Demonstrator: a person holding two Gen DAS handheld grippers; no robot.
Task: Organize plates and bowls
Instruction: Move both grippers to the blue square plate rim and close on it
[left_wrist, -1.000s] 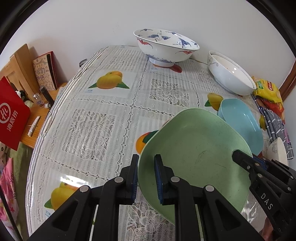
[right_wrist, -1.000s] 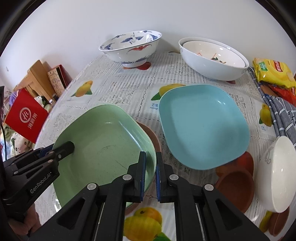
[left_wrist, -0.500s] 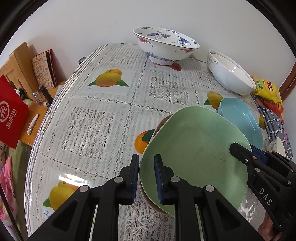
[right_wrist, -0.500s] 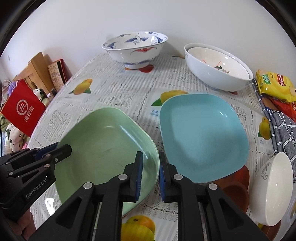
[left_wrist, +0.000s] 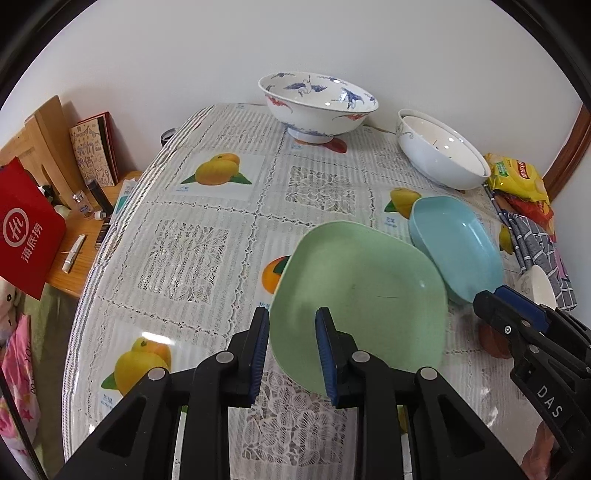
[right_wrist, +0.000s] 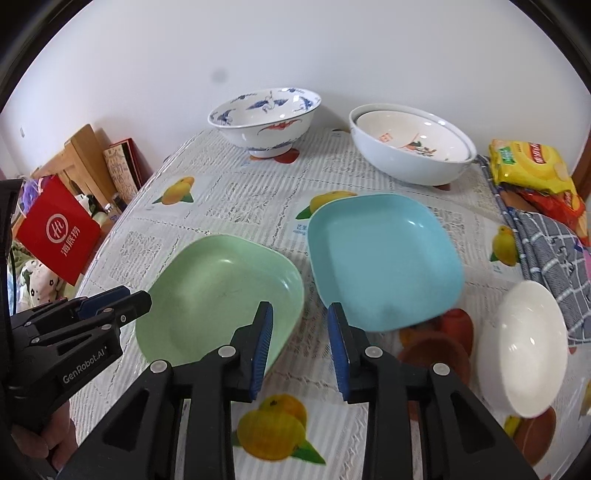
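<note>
A pale green square plate (left_wrist: 362, 295) (right_wrist: 221, 295) lies flat on the lace-patterned tablecloth. My left gripper (left_wrist: 291, 350) hangs just above its near-left rim. Its jaws are opening, and the rim shows between the blue pads (left_wrist: 260, 347) without being pressed. My right gripper (right_wrist: 300, 347) is at the plate's opposite corner. Its jaws are opening too, with only the plate's edge and cloth in the gap. A light blue square plate (right_wrist: 384, 258) (left_wrist: 458, 243) sits to the right of the green one.
At the back stand a blue-and-white patterned bowl (right_wrist: 266, 118) and two nested white bowls (right_wrist: 410, 147). A small white bowl (right_wrist: 521, 347), brown dishes (right_wrist: 436, 350), snack packs (right_wrist: 528, 166) and a checked cloth (right_wrist: 546, 251) crowd the right. The table edge (left_wrist: 85, 295) drops to a side table with a red bag (left_wrist: 26, 229).
Both grippers let go of the green plate's rim and rose a little. The plate went from tilted to flat, and the brown dish beneath it is no longer seen.
</note>
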